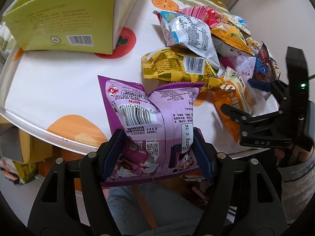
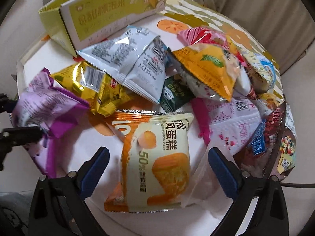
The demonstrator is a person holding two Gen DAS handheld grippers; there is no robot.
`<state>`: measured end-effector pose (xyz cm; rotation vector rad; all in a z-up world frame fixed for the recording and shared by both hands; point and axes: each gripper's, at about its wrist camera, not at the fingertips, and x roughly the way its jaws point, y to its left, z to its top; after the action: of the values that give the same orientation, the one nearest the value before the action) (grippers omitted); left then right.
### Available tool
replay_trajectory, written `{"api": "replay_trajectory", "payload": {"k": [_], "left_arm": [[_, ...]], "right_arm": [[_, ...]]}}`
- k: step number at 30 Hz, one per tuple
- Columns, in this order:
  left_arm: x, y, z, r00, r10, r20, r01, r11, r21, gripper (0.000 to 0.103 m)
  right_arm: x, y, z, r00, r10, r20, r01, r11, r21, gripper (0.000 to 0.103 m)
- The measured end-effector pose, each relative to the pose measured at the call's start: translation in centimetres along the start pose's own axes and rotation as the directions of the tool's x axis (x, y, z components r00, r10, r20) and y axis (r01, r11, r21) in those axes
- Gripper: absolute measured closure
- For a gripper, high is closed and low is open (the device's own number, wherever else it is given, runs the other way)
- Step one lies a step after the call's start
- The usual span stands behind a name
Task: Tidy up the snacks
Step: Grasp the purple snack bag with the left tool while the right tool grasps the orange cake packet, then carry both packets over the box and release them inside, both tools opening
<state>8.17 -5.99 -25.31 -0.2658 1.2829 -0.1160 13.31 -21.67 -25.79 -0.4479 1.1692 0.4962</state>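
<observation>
Purple snack bag, printed "MPN" with barcode, pinched between the pads of the left gripper over the table edge; right gripper, angled steeply down, jaws spread wide astride but clear of the "CHIFFON CAKE" packet; green carton behind.

Left fingers clamped; right fingers wide apart
</observation>
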Motion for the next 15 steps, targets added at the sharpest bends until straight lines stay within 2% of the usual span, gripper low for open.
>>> {"api": "replay_trajectory", "payload": {"k": [4, 6, 8, 15], "left_arm": [[-0.2, 0.1, -0.2, 1.0, -0.002, 0.002, 0.002, 1.0, -0.002, 0.037], [-0.2, 0.1, -0.2, 1.0, -0.004, 0.003, 0.004, 1.0, -0.001, 0.037], [-0.4, 0.0, -0.3, 1.0, -0.007, 0.003, 0.007, 1.0, -0.001, 0.037], [-1.5, -0.1, -0.6, 1.0, -0.019, 0.007, 0.019, 1.0, 0.008, 0.039]], "right_arm": [[1.5, 0.2, -0.1, 0.999, 0.037, -0.039, -0.036, 0.999, 0.012, 0.02], [1.8, 0.3, -0.3, 0.999, 0.026, -0.033, -0.025, 0.999, 0.024, 0.026], [1.4, 0.1, -0.4, 0.999, 0.043, -0.022, -0.042, 0.998, 0.046, 0.041], [0.1, -0.2, -0.8, 0.997, 0.077, 0.009, -0.078, 0.987, 0.142, 0.045]]}}
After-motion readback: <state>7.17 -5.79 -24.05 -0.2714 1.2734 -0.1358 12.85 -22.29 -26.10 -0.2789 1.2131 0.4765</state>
